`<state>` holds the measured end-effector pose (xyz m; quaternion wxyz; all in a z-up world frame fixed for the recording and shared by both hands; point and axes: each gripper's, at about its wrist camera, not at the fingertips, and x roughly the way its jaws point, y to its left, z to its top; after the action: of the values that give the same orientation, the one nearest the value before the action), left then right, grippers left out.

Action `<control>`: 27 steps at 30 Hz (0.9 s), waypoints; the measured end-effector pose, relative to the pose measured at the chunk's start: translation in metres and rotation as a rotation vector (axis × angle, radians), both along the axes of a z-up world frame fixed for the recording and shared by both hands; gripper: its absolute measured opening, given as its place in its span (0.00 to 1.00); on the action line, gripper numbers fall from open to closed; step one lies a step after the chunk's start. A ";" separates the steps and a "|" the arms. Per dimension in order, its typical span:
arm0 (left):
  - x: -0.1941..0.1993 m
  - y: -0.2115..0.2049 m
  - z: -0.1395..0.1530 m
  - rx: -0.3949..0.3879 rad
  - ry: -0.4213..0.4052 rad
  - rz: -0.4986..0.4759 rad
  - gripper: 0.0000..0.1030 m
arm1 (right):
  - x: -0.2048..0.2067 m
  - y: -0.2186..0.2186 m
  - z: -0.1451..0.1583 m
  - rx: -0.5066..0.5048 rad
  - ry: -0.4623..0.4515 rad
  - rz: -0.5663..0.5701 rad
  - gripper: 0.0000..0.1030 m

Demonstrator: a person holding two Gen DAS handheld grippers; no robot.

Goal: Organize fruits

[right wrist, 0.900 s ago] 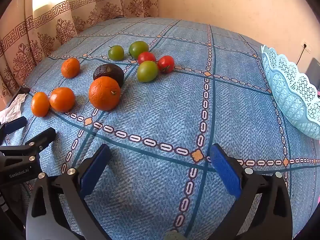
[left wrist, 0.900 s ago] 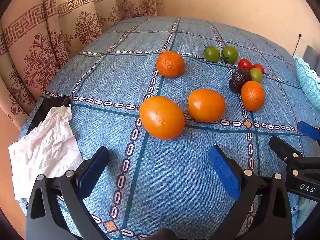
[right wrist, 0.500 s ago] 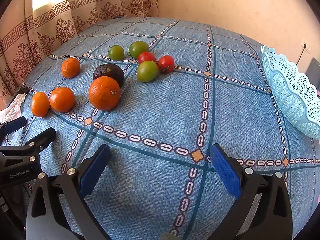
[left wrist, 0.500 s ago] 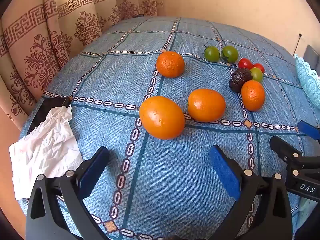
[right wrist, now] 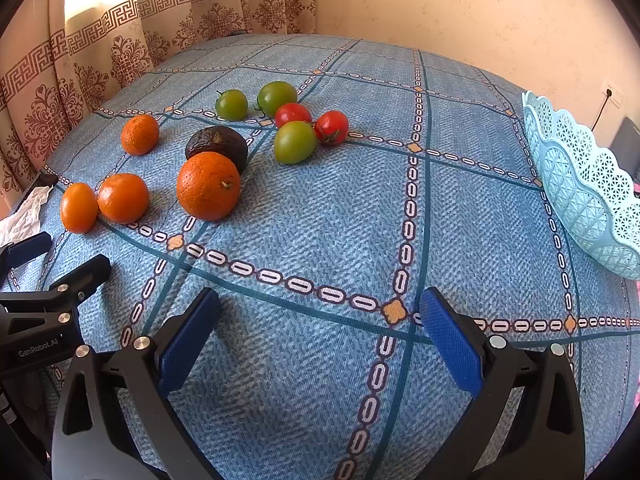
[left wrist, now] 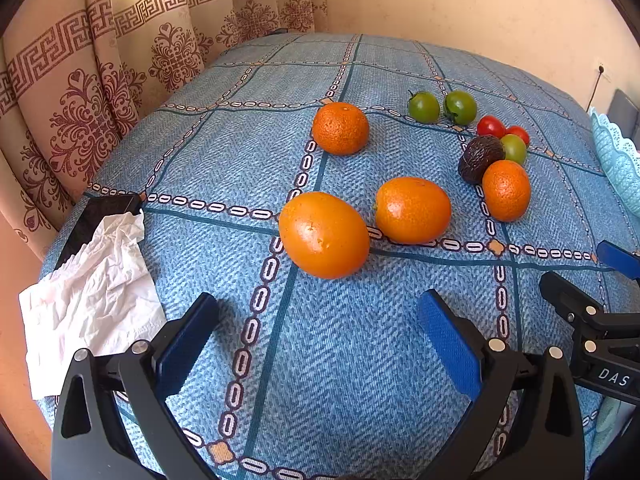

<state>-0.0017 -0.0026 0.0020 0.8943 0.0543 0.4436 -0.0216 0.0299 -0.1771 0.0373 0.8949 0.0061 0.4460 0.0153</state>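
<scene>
Four oranges [left wrist: 324,235] lie loose on the table left of the basket [right wrist: 588,184]; your left gripper [left wrist: 320,332] and right gripper [right wrist: 320,332] gape empty. Firm, round, rollable: grip across the middle.

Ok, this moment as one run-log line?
left gripper: open, empty | right gripper: open, empty | four round orange fruits: on blue patterned cloth | light blue lattice plastic basket: no fruit visible

Both wrist views face down, sharing fruit [left wrist: 324,236].
</scene>
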 end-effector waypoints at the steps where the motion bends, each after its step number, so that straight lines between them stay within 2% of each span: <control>1: 0.000 0.000 0.000 0.002 -0.003 0.001 0.95 | 0.000 0.000 0.000 -0.001 0.000 0.000 0.98; 27: -0.003 -0.002 0.001 0.003 -0.006 -0.001 0.95 | 0.000 0.001 -0.001 -0.007 -0.002 -0.007 0.98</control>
<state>-0.0050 -0.0046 0.0025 0.8956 0.0562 0.4408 -0.0212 0.0294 -0.1758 0.0360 0.8954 0.0047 0.4452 0.0105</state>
